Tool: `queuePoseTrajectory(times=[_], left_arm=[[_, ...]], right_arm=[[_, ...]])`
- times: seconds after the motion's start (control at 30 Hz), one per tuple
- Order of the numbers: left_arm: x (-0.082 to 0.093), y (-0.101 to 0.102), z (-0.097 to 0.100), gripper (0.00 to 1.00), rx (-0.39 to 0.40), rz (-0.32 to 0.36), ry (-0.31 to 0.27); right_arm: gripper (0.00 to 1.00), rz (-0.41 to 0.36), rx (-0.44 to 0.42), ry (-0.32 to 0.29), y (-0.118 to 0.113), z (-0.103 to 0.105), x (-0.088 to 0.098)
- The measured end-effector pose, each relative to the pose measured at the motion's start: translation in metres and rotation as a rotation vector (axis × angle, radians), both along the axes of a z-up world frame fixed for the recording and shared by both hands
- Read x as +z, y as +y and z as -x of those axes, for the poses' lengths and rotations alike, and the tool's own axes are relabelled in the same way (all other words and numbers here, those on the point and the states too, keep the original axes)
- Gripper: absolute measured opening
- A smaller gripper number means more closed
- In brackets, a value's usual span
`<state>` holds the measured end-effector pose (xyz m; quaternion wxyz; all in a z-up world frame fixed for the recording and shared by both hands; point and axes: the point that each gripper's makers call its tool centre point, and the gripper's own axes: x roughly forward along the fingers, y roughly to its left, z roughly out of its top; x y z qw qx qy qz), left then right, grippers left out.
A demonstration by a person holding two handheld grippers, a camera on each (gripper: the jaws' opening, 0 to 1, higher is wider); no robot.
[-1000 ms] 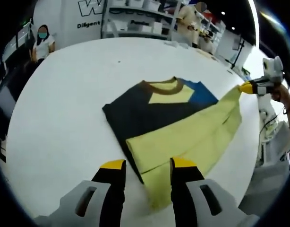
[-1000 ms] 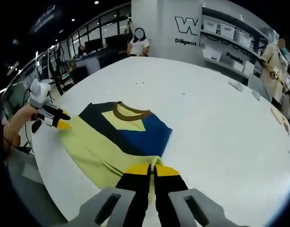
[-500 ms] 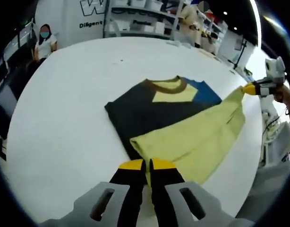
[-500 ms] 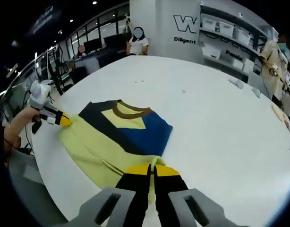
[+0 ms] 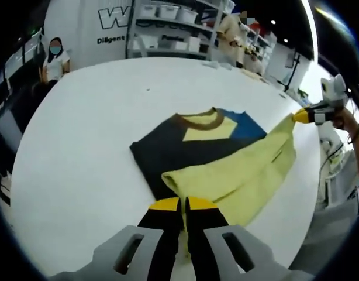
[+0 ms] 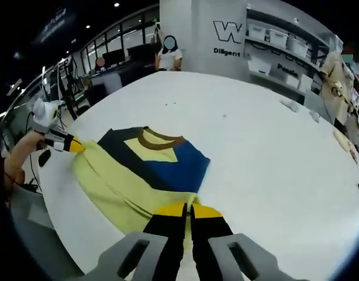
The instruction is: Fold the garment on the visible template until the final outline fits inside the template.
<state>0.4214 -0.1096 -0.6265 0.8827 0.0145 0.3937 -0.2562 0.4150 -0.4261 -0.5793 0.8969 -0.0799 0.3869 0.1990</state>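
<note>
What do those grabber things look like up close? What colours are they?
Each grabber has two long black jaws with bright yellow tips, rising from a pale grey plastic body with slot-shaped holes. That goes for the left gripper and the right gripper. Seen from afar, each has a whitish grey handle part.

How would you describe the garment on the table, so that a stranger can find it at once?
Start from the big white round table. The garment lies flat near its edge, and each tool, the left tool and the right tool, is shut on a corner of its pale yellow lower part. It is the only colourful thing there: dark navy, blue and yellow panels with a brown collar.
</note>
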Motion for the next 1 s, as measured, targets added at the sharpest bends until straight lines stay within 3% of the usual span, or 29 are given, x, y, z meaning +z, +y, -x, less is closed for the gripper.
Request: queuePoseTrajectory(times=[0.43,0.67,1.0], left_arm=[[0.029,-0.001,0.003,0.0,0.002,0.013,-0.083],[0.052,0.001,-0.008,0.0,0.041,0.054,-0.129],[0.051,0.009,-0.025,0.0,0.11,0.076,-0.123]], right_arm=[[0.0,-0.009,-0.005,-0.007,0.0,0.003,0.005],[0.0,-0.059,-0.027,-0.048,0.001,-0.011,0.017],[0.0,-0.065,-0.043,-0.071,-0.001,-0.036,0.019]])
